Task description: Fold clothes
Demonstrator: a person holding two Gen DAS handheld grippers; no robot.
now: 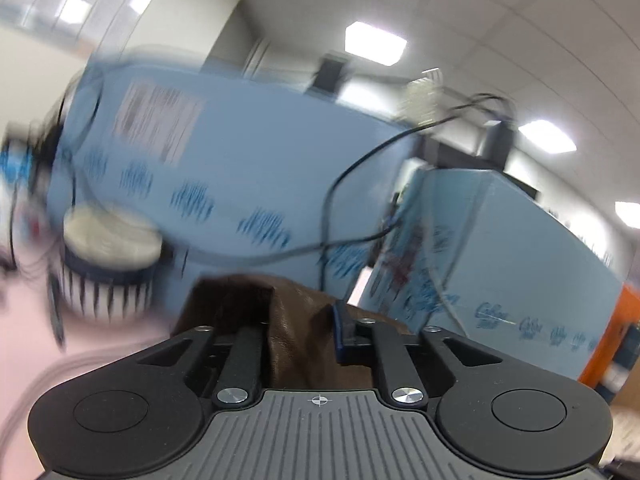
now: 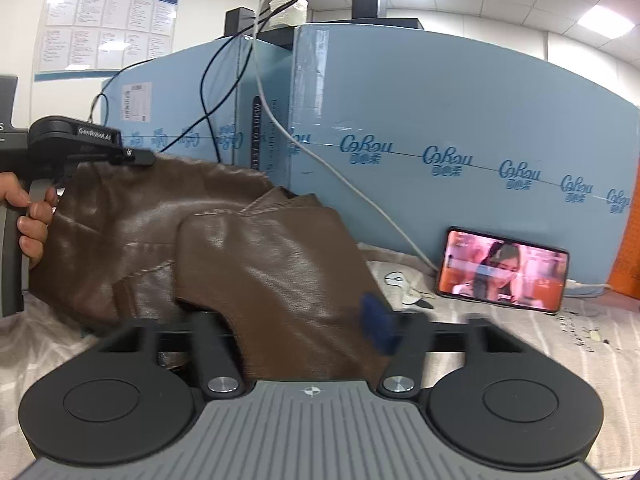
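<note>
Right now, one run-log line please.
left hand-held gripper: shut on jacket | right hand-held gripper: shut on jacket | jacket: lifted, unfolded

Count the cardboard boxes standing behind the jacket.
2. One light-blue box stands at the back left, behind the brown leather jacket; a larger one stands at the right, behind the phone. More may be hidden behind them.
</note>
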